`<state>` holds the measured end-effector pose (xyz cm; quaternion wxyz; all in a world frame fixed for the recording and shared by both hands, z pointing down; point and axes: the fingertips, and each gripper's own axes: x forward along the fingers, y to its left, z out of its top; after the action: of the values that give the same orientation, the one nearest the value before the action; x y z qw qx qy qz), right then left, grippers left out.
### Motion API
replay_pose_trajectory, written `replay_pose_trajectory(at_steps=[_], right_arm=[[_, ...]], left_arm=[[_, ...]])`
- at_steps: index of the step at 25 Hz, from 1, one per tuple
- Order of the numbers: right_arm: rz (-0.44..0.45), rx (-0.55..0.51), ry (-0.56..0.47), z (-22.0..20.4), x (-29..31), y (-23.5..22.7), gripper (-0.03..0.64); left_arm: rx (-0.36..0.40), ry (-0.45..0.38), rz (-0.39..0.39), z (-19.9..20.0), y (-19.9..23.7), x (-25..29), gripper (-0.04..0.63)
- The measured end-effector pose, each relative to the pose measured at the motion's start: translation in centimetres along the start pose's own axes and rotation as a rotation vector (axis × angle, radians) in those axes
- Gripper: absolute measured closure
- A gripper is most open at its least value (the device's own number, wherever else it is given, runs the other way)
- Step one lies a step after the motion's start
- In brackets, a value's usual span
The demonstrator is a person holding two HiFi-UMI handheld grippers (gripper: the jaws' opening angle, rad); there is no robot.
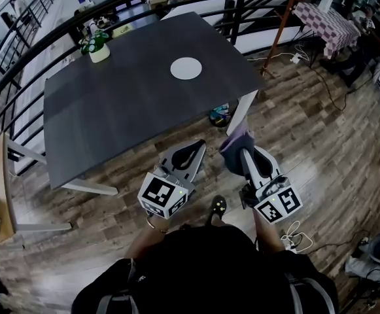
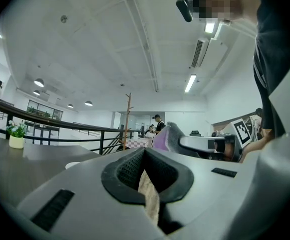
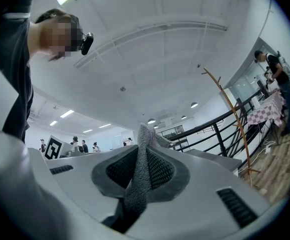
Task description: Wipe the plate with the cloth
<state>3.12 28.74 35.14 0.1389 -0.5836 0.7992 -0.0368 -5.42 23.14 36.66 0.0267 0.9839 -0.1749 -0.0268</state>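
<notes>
the right hand-held gripper (image 1: 244, 156) clamps the cloth (image 1: 232, 144); the left hand-held gripper (image 1: 191, 150) has its jaws together. the plate (image 1: 186, 68) lies far across the desk (image 1: 124, 110).

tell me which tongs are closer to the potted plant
Left. The left tongs hover just off the table, across it from the plant; the right tongs, holding the cloth, sit farther right.

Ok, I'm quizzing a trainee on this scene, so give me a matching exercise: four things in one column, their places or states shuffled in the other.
Things:
1 plate
2 cloth
3 potted plant
4 left gripper

Places or states:
a fingers shut
b far left corner of the table
c clamped in the right gripper
d flat on the table, toward its far edge

Pairs: 1-d, 2-c, 3-b, 4-a
</notes>
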Motion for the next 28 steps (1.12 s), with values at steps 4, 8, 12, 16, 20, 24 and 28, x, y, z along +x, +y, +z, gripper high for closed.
replay_pose_trajectory(at_steps=[4,8,12,16,20,24,28], right_arm=[[0.029,0.005,0.008,0.1,0.9,-1.2,0.574],[0.051,0.014,0.008,0.4,1.3,-2.8,0.574],[0.073,0.023,0.006,0.7,1.1,-4.5,0.574],[0.100,0.031,0.014,1.1,1.2,-6.0,0.574],[0.131,0.032,0.016,1.5,1.6,-7.2,0.573],[0.157,0.031,0.022,1.9,1.9,-8.5,0.574],[0.179,0.035,0.025,2.0,2.1,-9.6,0.574]], left_arm=[[0.003,0.002,0.028,0.0,0.8,1.1,0.600],[0.011,0.008,0.051,-0.1,0.9,2.4,0.600],[0.018,0.011,0.077,-0.2,0.5,3.8,0.598],[0.030,0.007,0.098,0.1,0.1,5.1,0.600],[0.037,0.015,0.129,-0.1,0.2,6.3,0.600],[0.039,0.007,0.146,0.1,0.2,7.5,0.600],[0.044,0.009,0.168,-0.1,0.3,8.5,0.598]])
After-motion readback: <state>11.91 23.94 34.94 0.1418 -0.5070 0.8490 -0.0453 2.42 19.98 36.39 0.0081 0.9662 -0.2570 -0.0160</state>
